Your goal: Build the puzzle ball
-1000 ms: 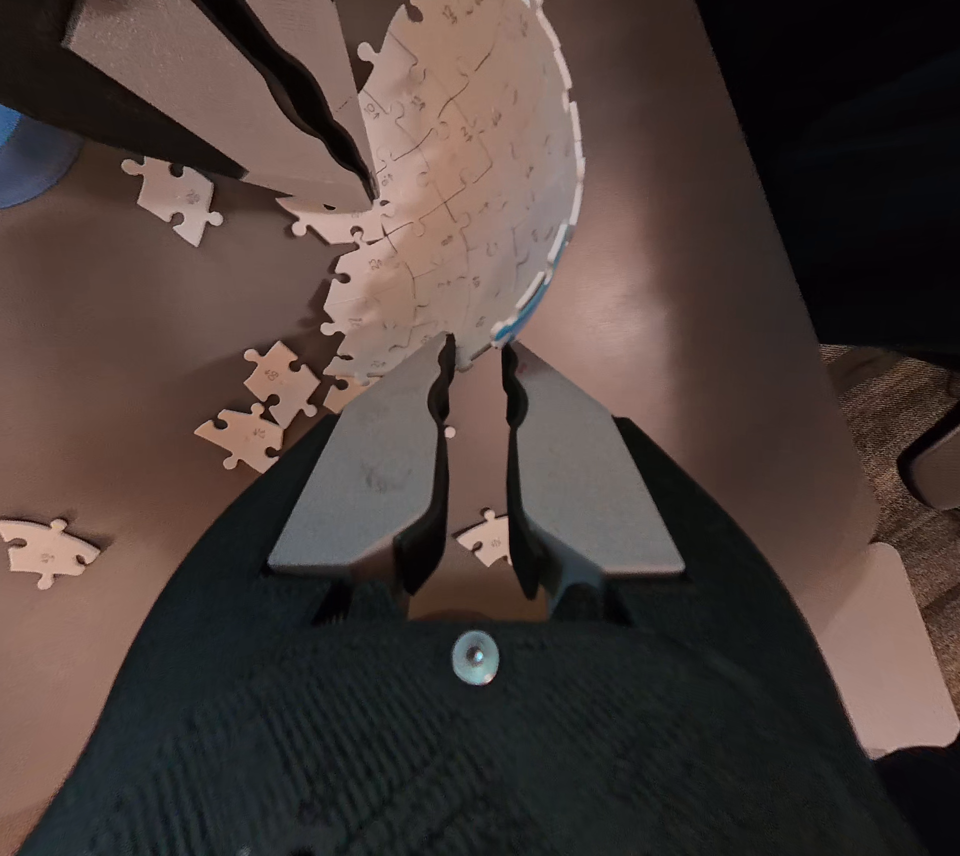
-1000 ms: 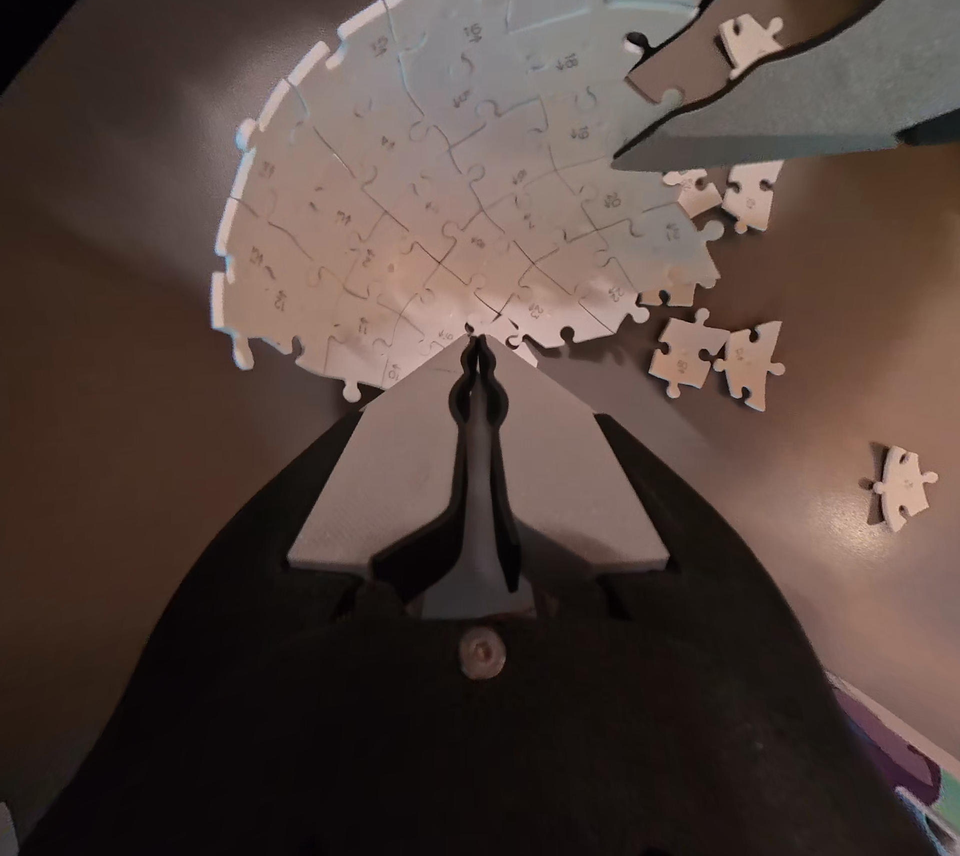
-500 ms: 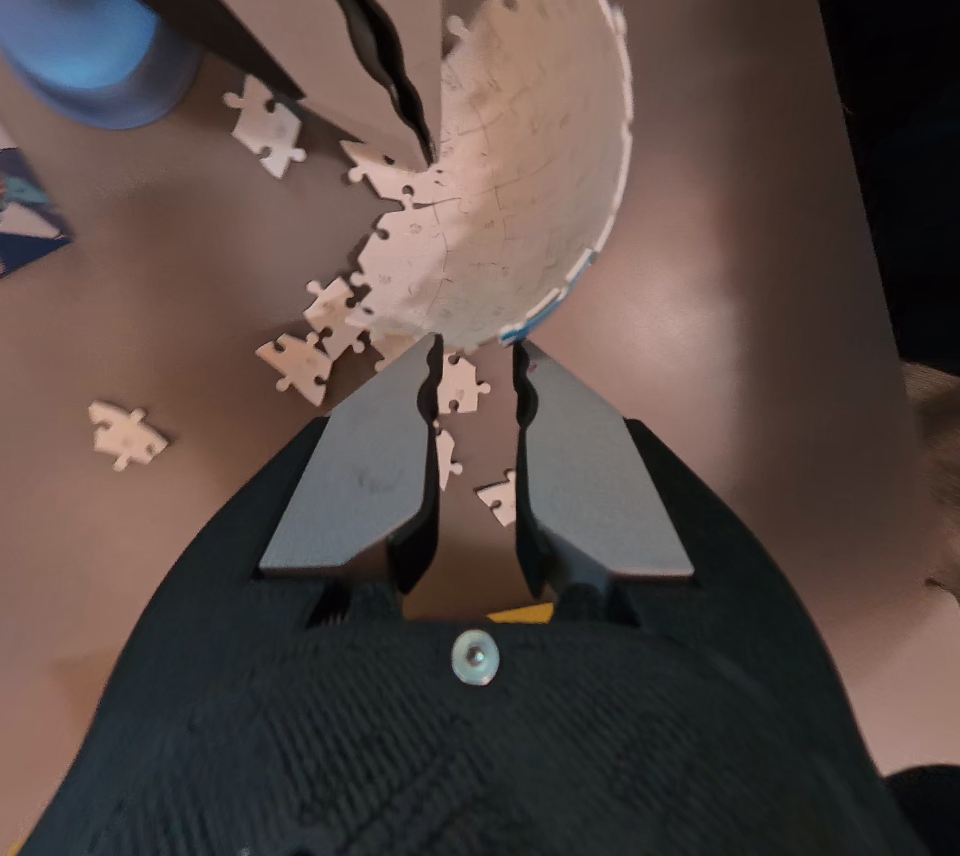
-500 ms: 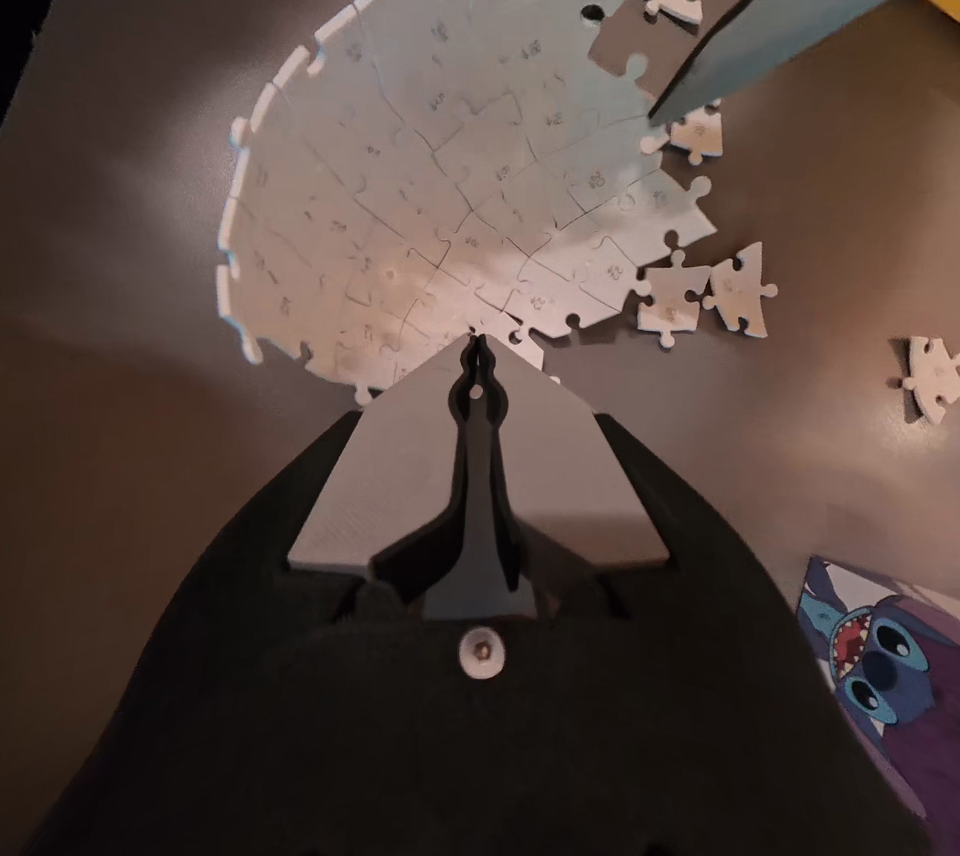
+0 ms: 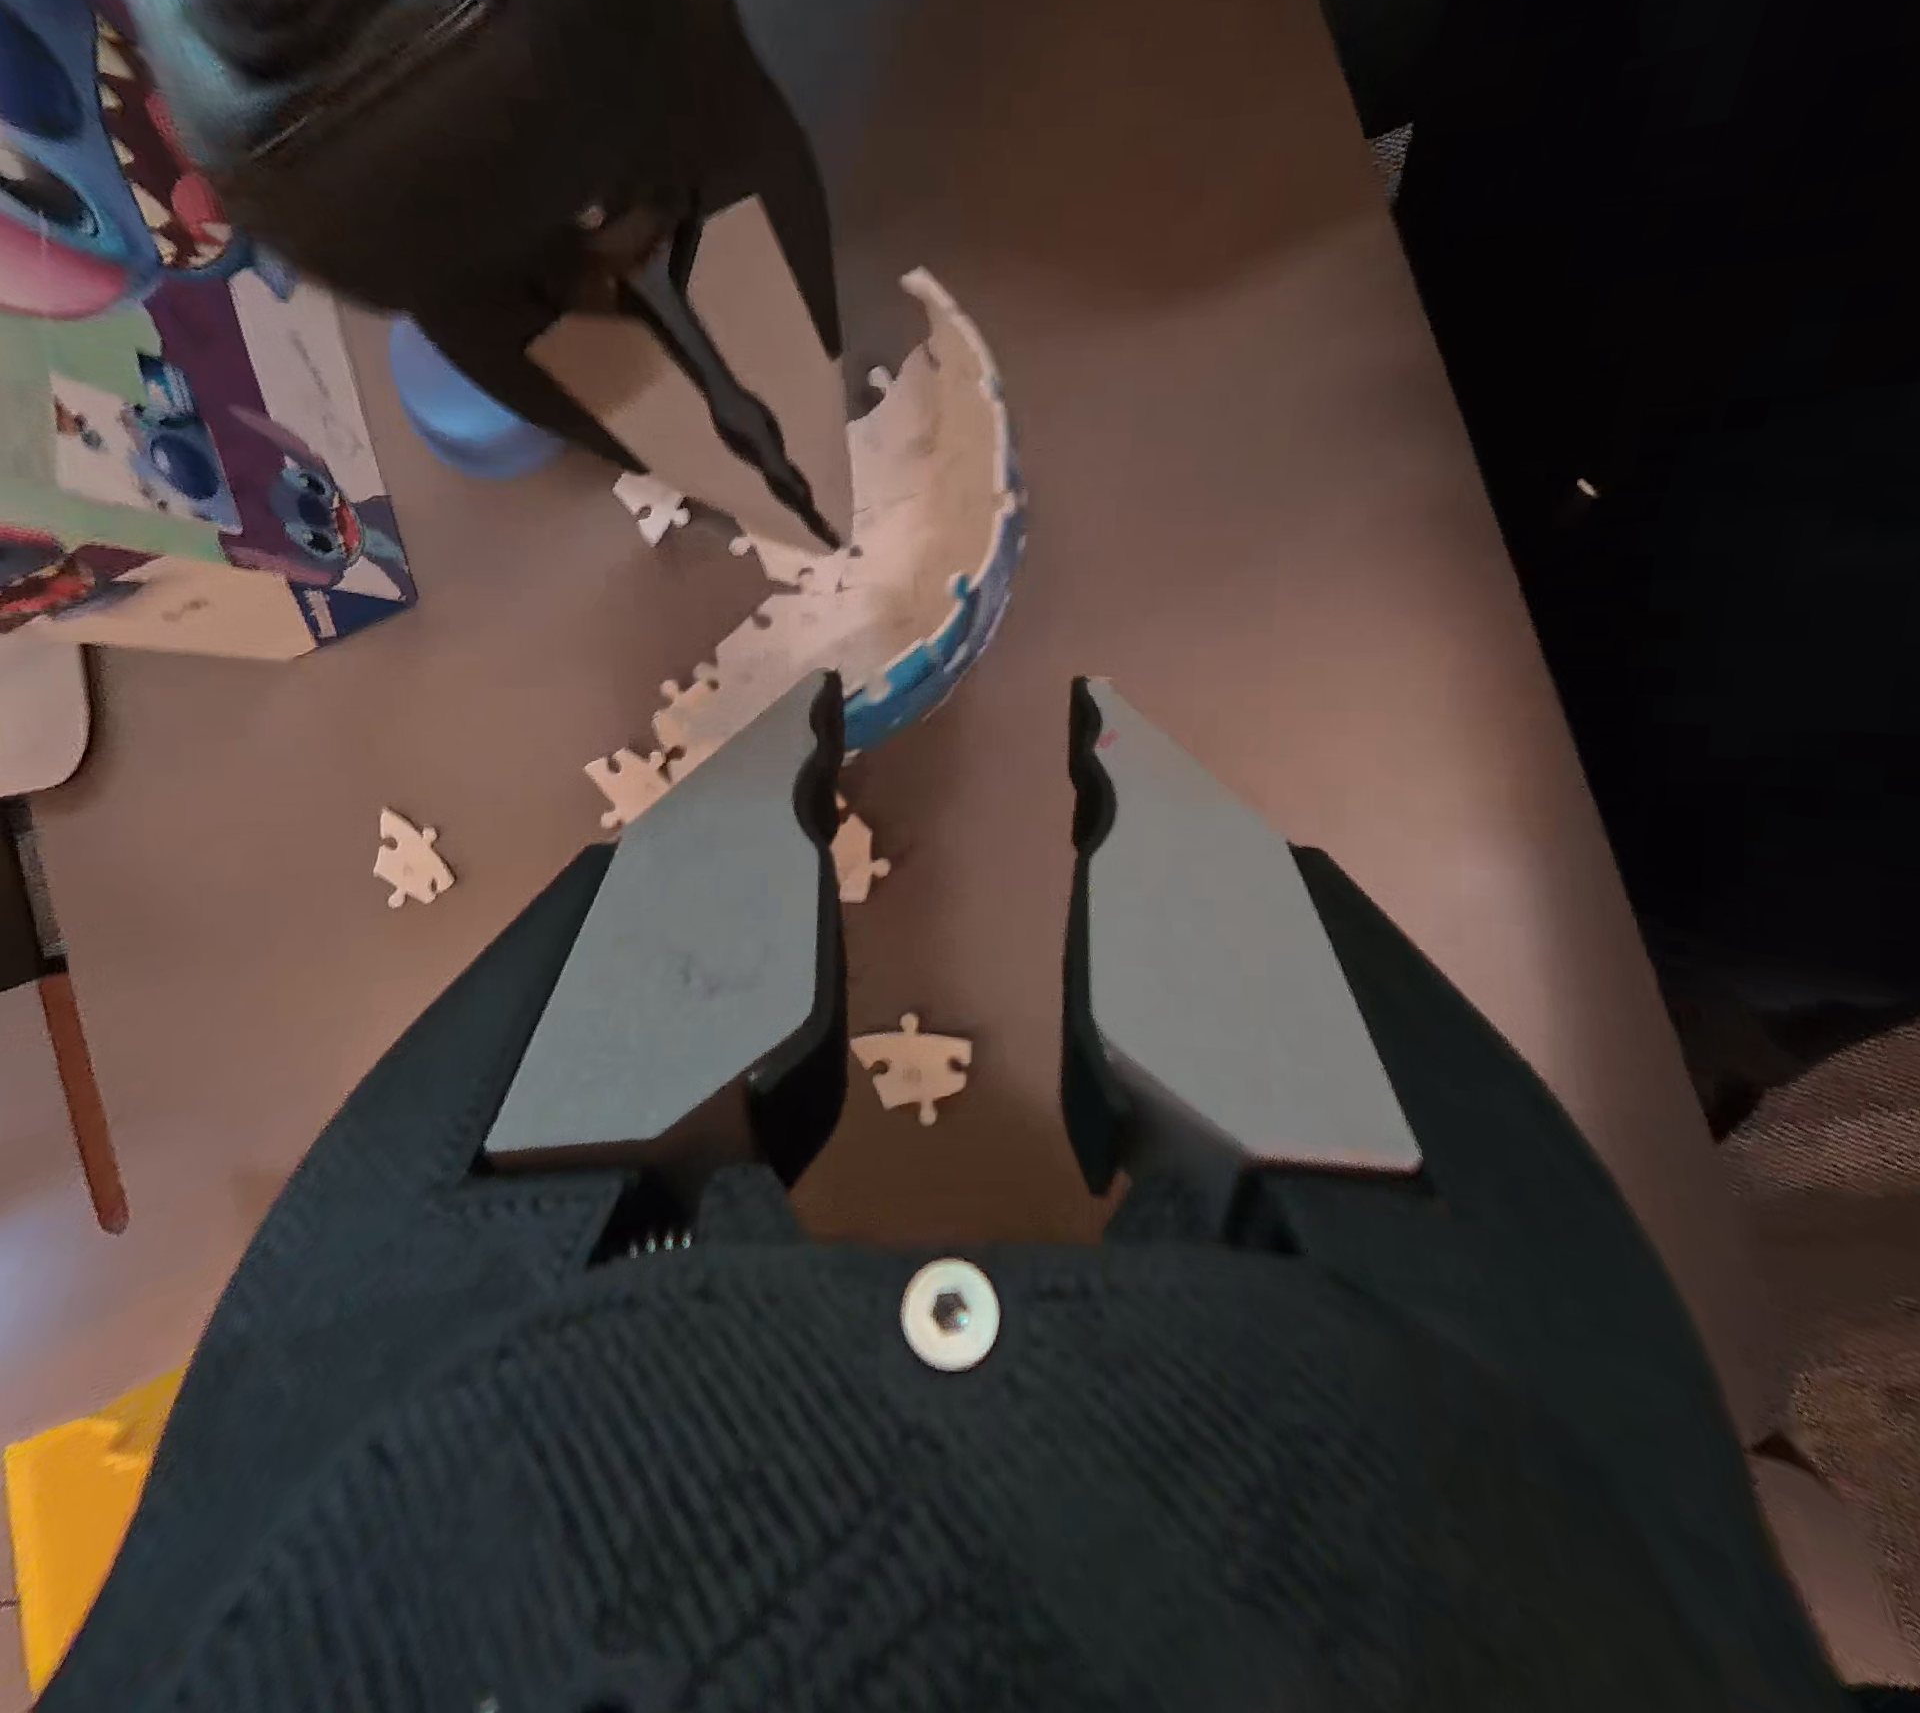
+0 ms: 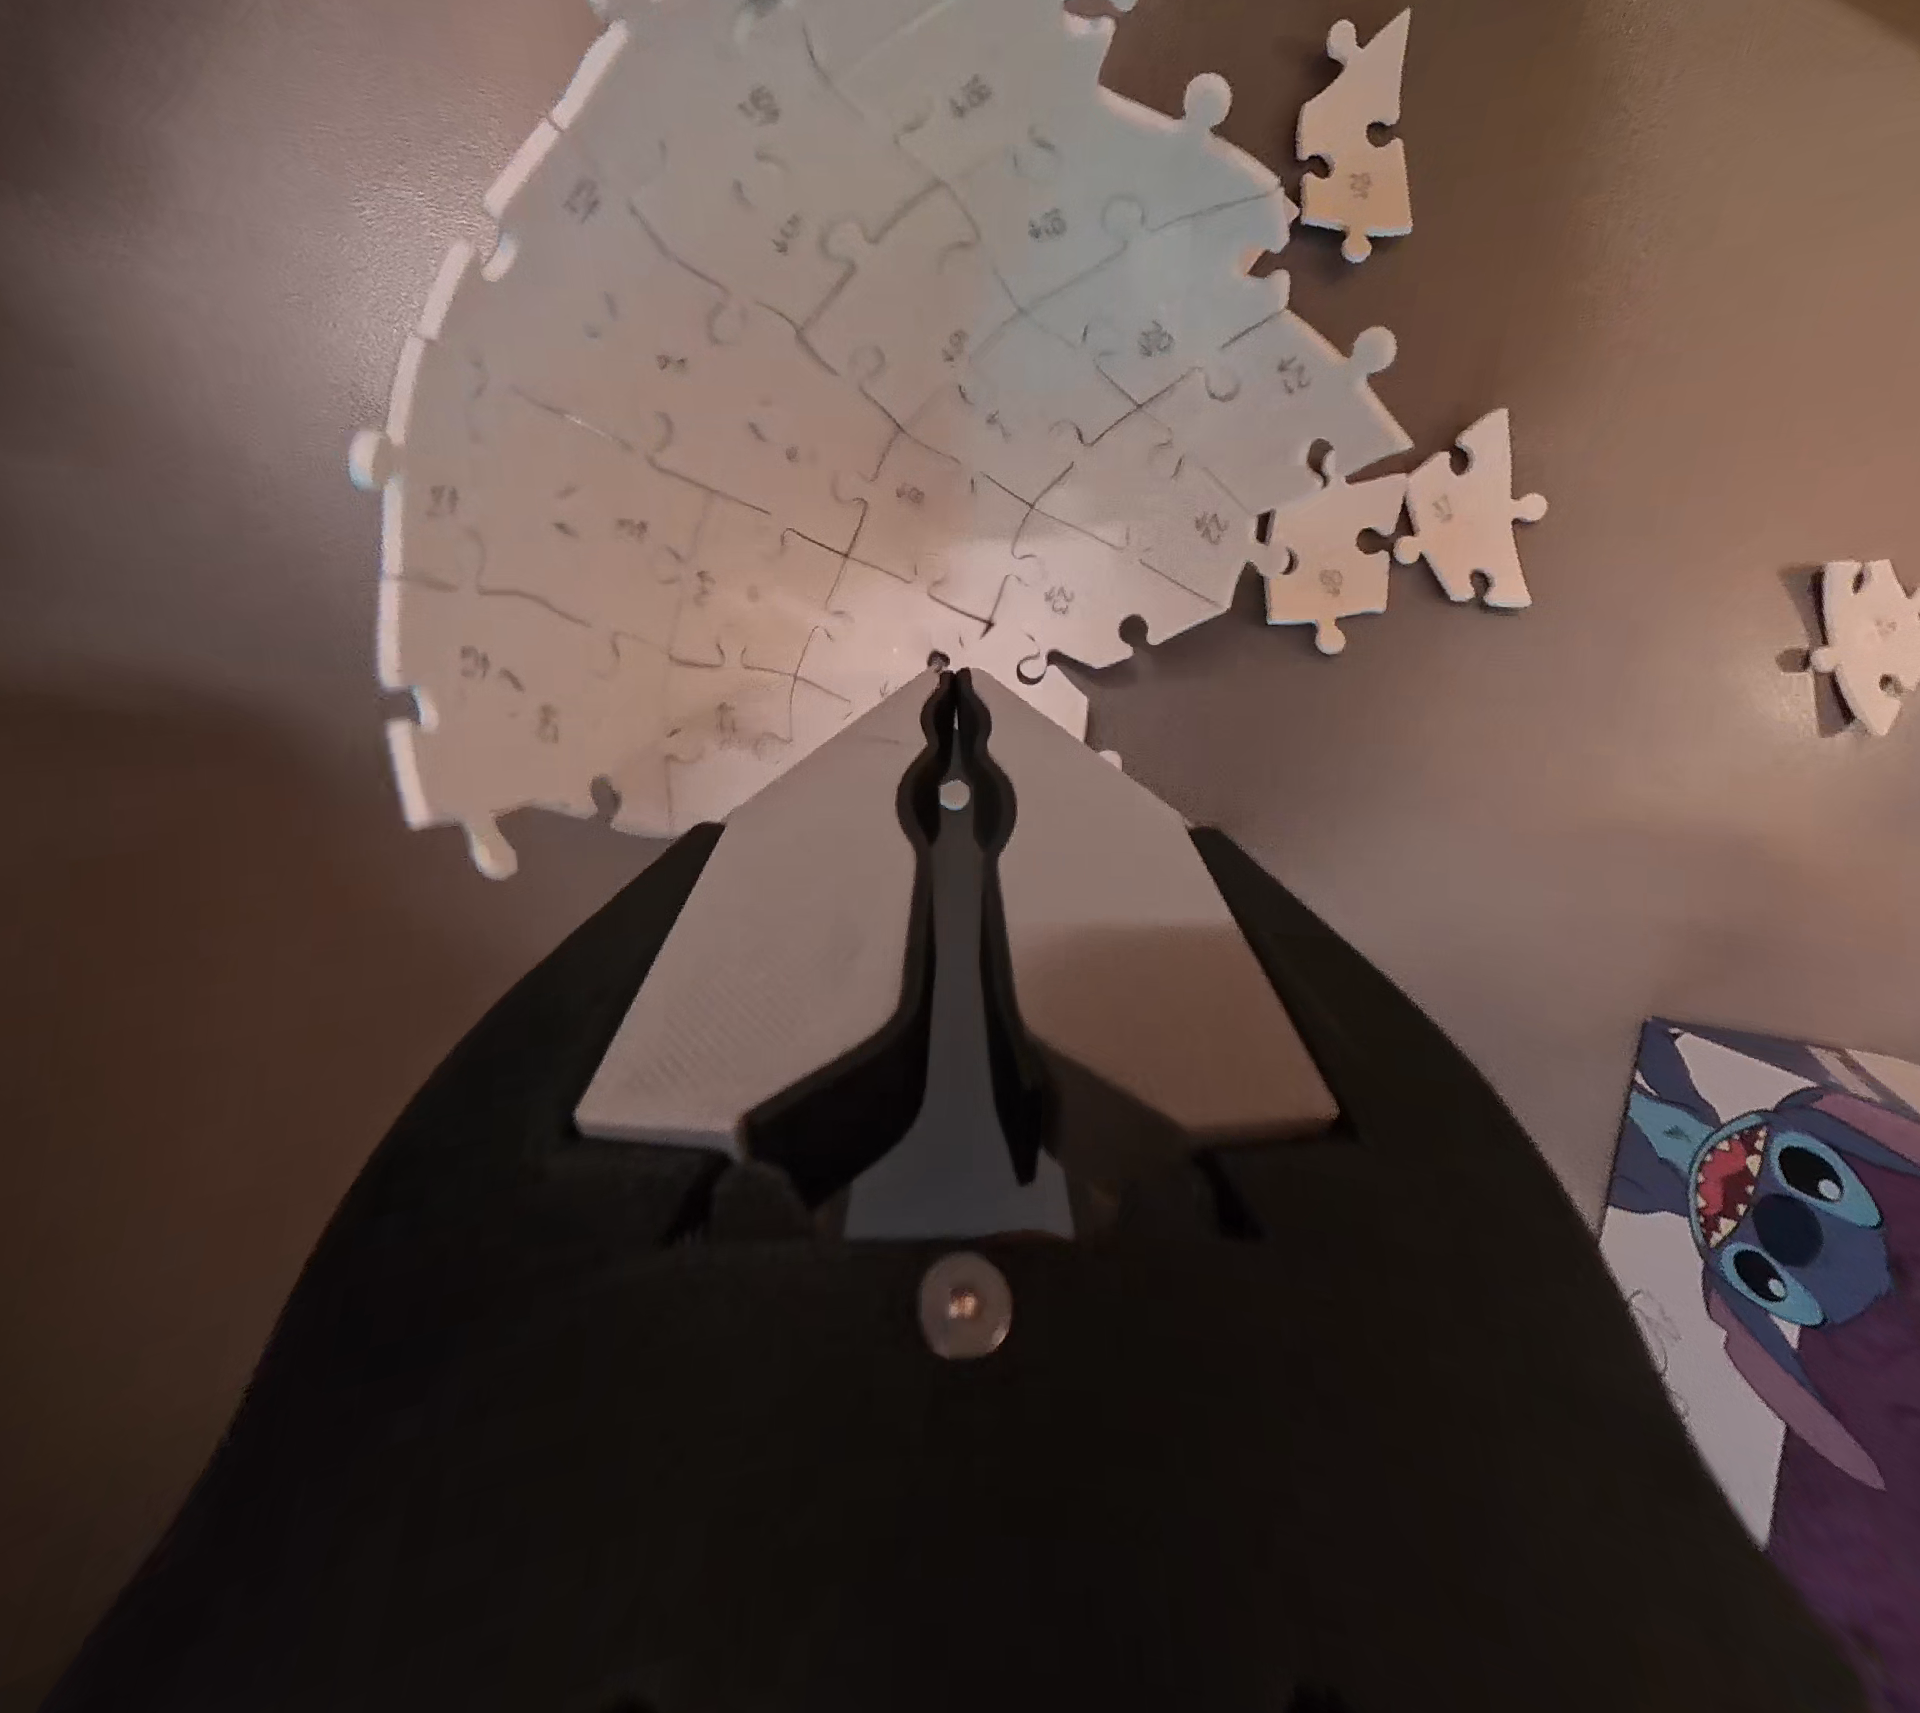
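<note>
The part-built puzzle ball (image 6: 831, 375) is a white half shell with a blue outer side (image 5: 935, 655), lying on the brown table (image 5: 1195, 416). My right gripper (image 6: 954, 676) is shut, its tips pinching the shell's near rim; it also shows in the left wrist view (image 5: 821, 525). My left gripper (image 5: 951, 697) is open and empty, held back from the shell on its near side. Loose white pieces lie around: one pair (image 6: 1330, 562) at the shell's right edge, one (image 5: 914, 1066) between my left fingers, one (image 5: 416, 858) to the left.
A puzzle box with a blue cartoon picture (image 5: 208, 468) stands at the left and shows in the right wrist view (image 6: 1766, 1248). A pale blue round object (image 5: 468, 427) sits behind the right gripper. A yellow thing (image 5: 73, 1507) is at bottom left. The table edge (image 5: 1455, 520) runs along the right. Tip to tip, the grippers are about 12 cm apart. The yellow thing (image 5: 73, 1507) is about 30 cm from my left fingertips.
My left gripper has drawn back from the shell and opened wider; it has left the right wrist view. My right gripper stays shut on the shell's rim.
</note>
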The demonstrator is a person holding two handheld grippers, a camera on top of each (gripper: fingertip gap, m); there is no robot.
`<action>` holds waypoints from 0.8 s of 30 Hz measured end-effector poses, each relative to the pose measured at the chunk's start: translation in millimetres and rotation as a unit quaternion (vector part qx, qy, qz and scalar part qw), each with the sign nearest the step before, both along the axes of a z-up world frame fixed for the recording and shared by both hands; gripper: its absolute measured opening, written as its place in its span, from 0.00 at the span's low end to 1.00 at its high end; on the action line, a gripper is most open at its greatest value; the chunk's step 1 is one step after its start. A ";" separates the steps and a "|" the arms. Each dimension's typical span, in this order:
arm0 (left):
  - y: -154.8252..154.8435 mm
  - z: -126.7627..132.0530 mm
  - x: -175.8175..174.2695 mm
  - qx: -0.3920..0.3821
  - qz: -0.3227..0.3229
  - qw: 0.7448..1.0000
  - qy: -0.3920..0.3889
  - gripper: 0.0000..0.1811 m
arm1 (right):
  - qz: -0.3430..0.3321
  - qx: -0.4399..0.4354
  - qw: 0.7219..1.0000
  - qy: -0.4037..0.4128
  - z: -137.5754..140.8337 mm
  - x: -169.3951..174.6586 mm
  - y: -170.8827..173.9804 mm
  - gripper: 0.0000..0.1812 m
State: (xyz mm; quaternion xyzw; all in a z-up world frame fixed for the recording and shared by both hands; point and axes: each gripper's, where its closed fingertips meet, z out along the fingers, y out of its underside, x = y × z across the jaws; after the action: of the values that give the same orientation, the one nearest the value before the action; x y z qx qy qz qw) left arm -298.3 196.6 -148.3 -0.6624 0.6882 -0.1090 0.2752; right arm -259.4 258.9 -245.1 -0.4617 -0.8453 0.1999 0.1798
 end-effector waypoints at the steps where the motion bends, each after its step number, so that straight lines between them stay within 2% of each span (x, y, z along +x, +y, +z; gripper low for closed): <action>1: -3.6 -2.7 5.8 -0.004 -0.001 1.000 0.002 0.24 | -0.005 0.002 1.000 -0.002 -0.2 -0.1 0.2 0.00; 4: -11.8 -8.6 24.2 -0.018 -0.009 1.000 -0.011 0.24 | -0.018 0.005 1.000 -0.007 0.1 -0.1 0.4 0.00; 8: -6.6 -21.8 32.8 -0.007 0.000 1.000 0.017 0.24 | -0.028 0.012 0.999 -0.012 -0.2 0.2 0.3 0.00; 11: -3.2 -30.8 32.5 0.003 -0.007 0.998 0.055 0.22 | -0.033 0.013 0.999 -0.014 -0.1 0.6 -0.3 0.00; 16: 8.7 -43.0 19.6 0.007 -0.023 0.993 0.112 0.13 | -0.040 0.013 0.999 -0.010 0.2 1.2 -0.8 0.00; 19: 10.4 -47.3 14.2 -0.001 -0.056 0.991 0.120 0.08 | -0.040 0.010 0.999 -0.004 0.2 1.8 -1.2 0.00; 24: 9.6 -52.2 6.9 -0.018 -0.115 0.984 0.132 0.05 | -0.019 0.007 1.000 0.002 1.0 3.6 -0.4 0.00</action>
State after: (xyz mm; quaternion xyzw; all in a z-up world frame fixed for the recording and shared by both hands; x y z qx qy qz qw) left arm -291.4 206.2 -200.5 -0.5921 0.7882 -0.0637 0.1551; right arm -255.8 258.5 -244.1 -0.4758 -0.8377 0.1912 0.1881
